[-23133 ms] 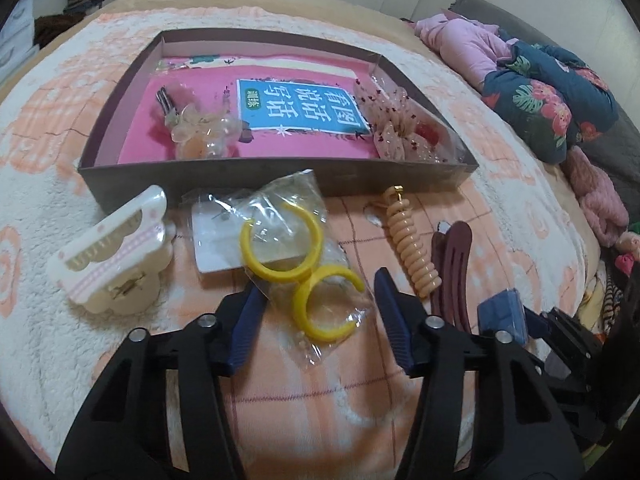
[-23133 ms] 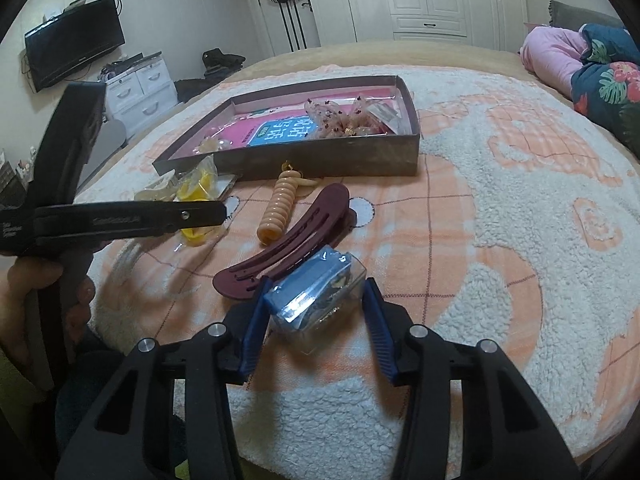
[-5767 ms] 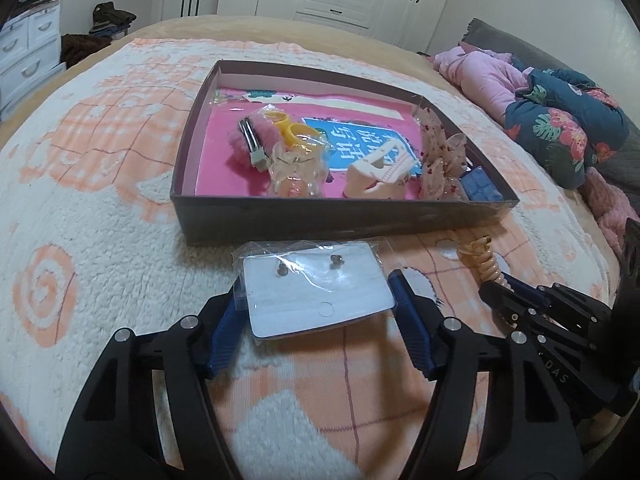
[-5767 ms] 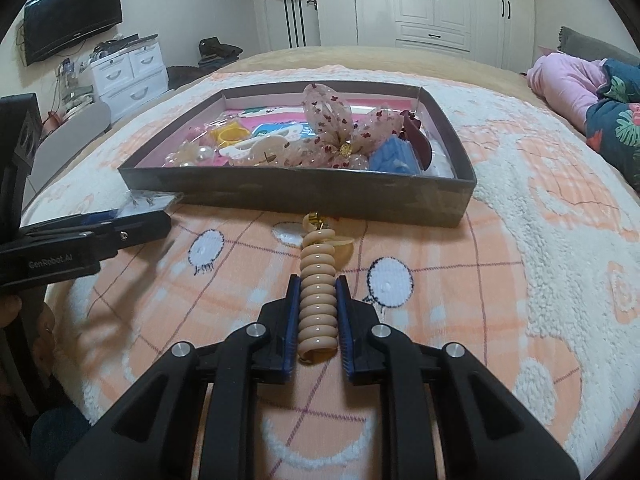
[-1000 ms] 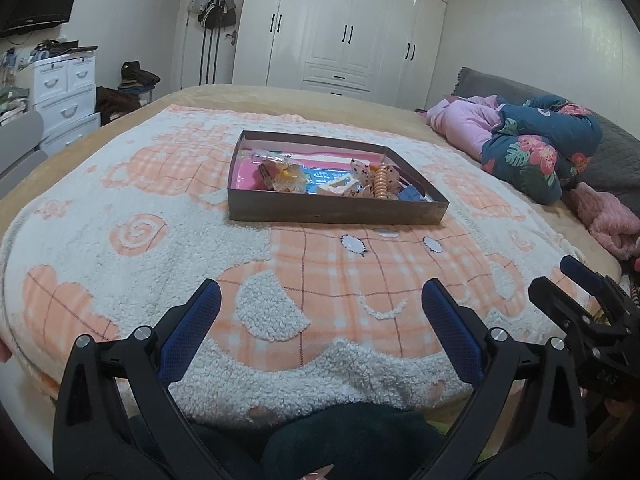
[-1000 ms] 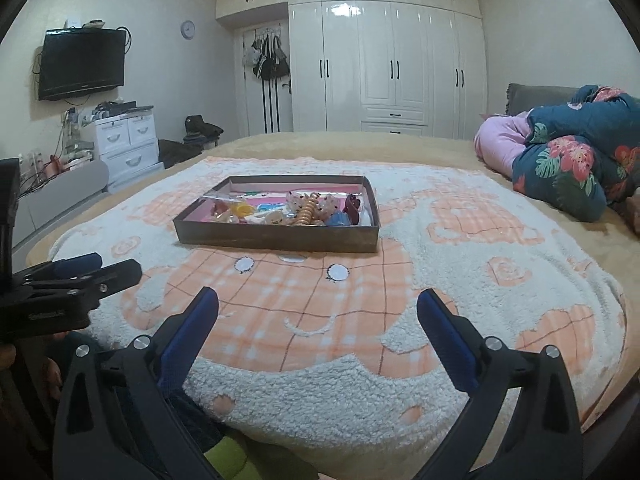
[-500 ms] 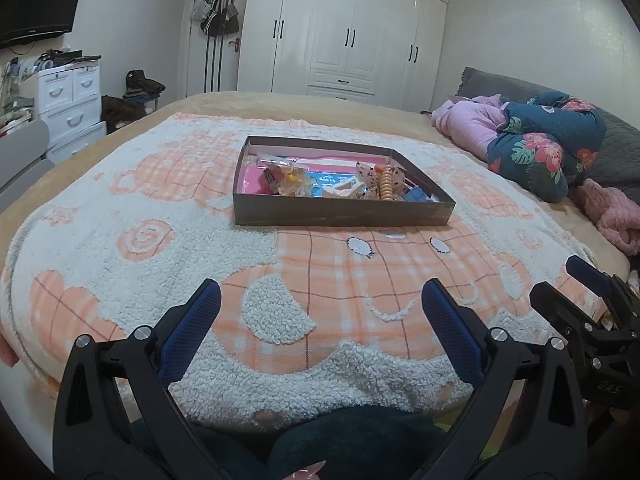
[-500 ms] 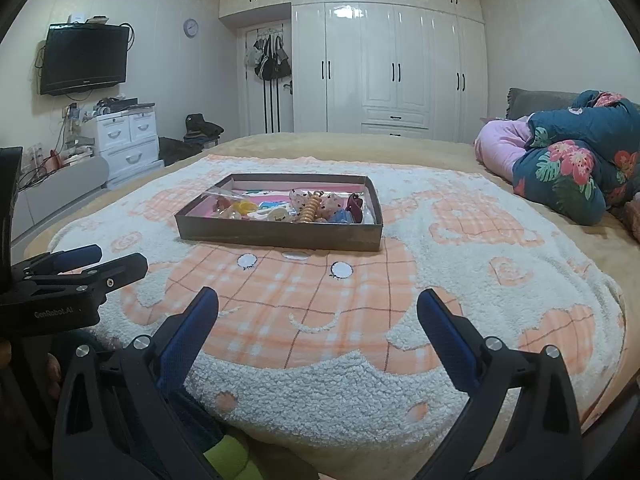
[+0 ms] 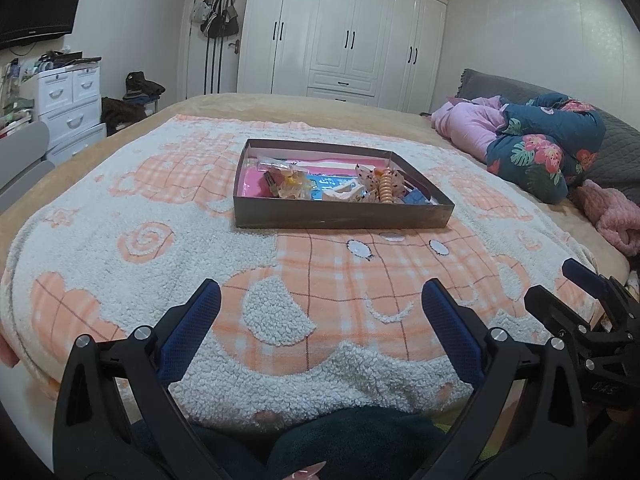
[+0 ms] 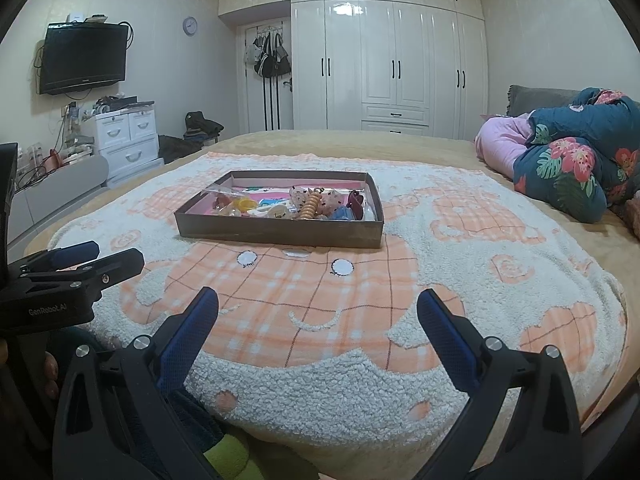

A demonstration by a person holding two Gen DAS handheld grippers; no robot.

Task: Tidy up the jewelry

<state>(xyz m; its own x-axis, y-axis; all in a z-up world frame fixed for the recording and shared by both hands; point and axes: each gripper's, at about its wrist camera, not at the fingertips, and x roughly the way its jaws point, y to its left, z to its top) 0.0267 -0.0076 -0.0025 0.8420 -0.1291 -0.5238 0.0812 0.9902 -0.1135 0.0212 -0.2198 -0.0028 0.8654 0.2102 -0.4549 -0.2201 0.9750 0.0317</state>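
A shallow brown box [image 9: 340, 216] [image 10: 280, 236] with a pink lining sits in the middle of the bed and holds several hair clips and jewelry packets, with a tan spiral clip [image 9: 386, 191] [image 10: 311, 205] lying on top. My left gripper [image 9: 320, 300] is open and empty, held back over the bed's near edge. My right gripper [image 10: 318, 298] is also open and empty, well short of the box. The right gripper [image 9: 588, 300] shows at the lower right of the left wrist view, and the left gripper [image 10: 76, 264] at the left of the right wrist view.
A fleecy white and orange blanket [image 9: 312, 288] covers the bed. Pink and floral bedding [image 9: 540, 152] is piled at the right. White wardrobes [image 10: 392, 64] line the far wall, a white drawer unit [image 10: 124, 140] and a wall television [image 10: 82, 62] stand at the left.
Over the last second both views have tilted slightly down and drawn a little nearer the box. Both grippers stay wide open and empty.
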